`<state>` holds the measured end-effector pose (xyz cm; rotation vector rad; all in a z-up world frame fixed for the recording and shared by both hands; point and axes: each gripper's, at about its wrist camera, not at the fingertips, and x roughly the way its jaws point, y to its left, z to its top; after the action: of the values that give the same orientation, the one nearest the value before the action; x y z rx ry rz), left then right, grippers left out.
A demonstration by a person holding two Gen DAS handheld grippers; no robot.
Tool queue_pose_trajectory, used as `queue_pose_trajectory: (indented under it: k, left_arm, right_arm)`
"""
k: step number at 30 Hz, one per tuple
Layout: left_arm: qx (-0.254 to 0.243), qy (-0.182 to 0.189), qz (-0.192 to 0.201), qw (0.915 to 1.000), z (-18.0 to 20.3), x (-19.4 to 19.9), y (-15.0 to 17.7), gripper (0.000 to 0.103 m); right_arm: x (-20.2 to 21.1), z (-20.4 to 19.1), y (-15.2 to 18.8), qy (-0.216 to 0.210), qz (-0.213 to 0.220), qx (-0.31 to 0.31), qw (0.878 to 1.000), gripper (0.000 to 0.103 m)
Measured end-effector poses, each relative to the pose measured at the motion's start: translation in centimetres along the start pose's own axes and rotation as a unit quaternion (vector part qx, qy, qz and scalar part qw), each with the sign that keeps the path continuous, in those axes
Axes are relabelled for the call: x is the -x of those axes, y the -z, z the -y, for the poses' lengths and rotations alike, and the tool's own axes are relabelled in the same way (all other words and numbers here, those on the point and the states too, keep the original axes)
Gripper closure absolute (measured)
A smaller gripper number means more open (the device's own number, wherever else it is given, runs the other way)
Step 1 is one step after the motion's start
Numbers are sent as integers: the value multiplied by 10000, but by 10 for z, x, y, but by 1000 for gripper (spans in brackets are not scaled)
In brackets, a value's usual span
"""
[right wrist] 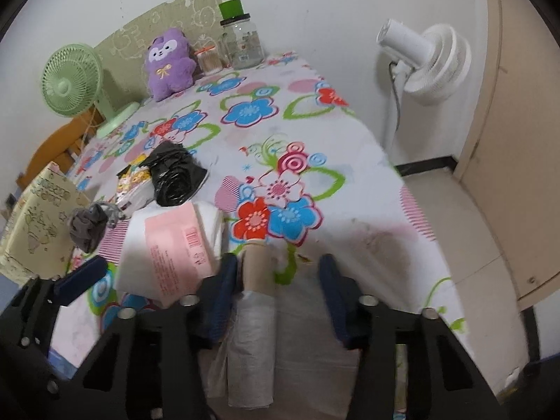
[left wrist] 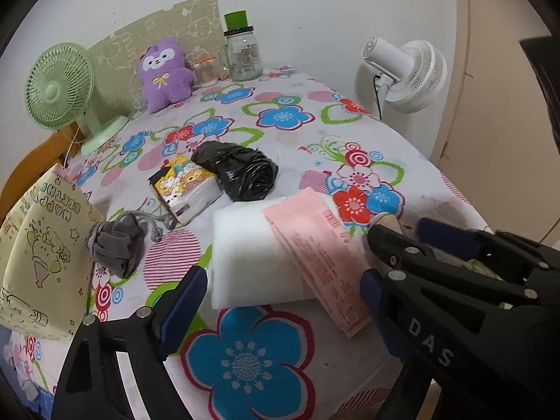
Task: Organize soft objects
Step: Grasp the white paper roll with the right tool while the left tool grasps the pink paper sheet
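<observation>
— Black claws nearest, two of them. How do they stand?

— The left gripper (left wrist: 280, 294) is spread wide, one blue pad on each side of the white padding pack (left wrist: 245, 255), neither pressing it. The right gripper (right wrist: 278, 280) has a roll of clear bags (right wrist: 255, 315) between its jaws – one pad lies against the roll, the other stands apart, so it is not clamped.

— What is hard to read?

— The roll's near end runs under the gripper body. The print on the pack's pink label (left wrist: 315, 255) is too blurred to make out. A yellow cartoon-printed bag (left wrist: 38, 245) is cut off at the left edge.

— And further out on the floral cloth (left wrist: 262, 360)?

— One grey drawstring pouch (left wrist: 119, 245) just left of the pack. Beyond it, one cartoon tissue packet (left wrist: 185, 189) touching one black bag roll (left wrist: 238, 171).

— At the back?

— One purple plush (left wrist: 164, 73) leaning on a green board, beside two containers – a small orange-lidded tub (left wrist: 204, 71) and a glass jar (left wrist: 243, 56). Two fans: a green fan (left wrist: 59, 87) on the table's left, a white fan (left wrist: 409, 73) standing off its right edge.
</observation>
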<state>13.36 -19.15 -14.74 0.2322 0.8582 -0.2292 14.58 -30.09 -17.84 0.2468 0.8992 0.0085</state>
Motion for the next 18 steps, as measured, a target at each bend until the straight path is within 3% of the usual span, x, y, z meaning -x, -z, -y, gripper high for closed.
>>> queue_pose_trajectory:
  k: [3, 11, 18]
  left_arm:
    - [-66, -6, 11, 10000, 4, 0, 0, 14]
    - [2, -68, 151, 9999, 7, 0, -10, 31]
    - [42, 214, 75, 9997, 13, -9, -13, 45]
  right_arm:
    - [-1, 0, 0, -86, 1, -8, 10000, 82]
    - [9, 7, -8, 24, 202, -18, 9998, 86]
    - [10, 11, -10, 23, 254, -30, 9997, 86]
